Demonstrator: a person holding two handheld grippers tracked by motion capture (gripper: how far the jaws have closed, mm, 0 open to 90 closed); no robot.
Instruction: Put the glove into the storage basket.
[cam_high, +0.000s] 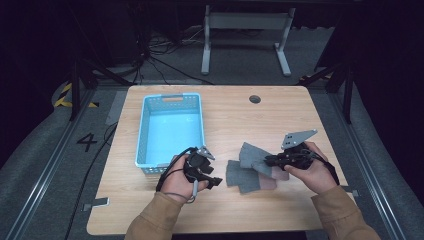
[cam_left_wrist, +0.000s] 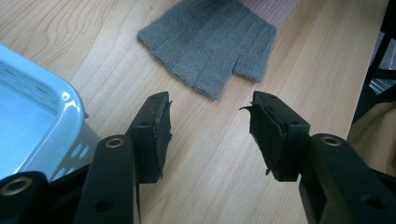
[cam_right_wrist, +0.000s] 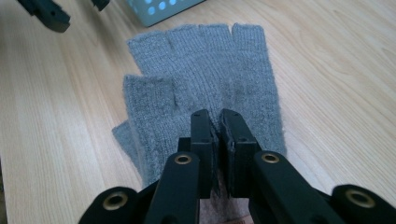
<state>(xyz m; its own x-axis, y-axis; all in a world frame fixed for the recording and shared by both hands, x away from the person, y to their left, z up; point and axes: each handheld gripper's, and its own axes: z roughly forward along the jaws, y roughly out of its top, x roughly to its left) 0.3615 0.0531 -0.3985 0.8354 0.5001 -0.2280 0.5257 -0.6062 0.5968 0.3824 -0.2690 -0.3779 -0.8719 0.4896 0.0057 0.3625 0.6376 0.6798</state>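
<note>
A bench (cam_high: 225, 215) with a pale wood-grain top and rounded corners stands on grey floor (cam_high: 45, 150). Near its far edge is a small round dark hole (cam_high: 255, 99). On the left half sits a light blue plastic basket (cam_high: 142, 127) with perforated walls, its long side running away from the person. To the basket's right, well apart from it, grey fingerless knit gloves (cam_high: 242, 175) lie flat on the wood, overlapping; there seem to be two, though the overlap makes the count unsure. A pinkish cuff (cam_high: 280, 175) shows at their right edge.
</note>
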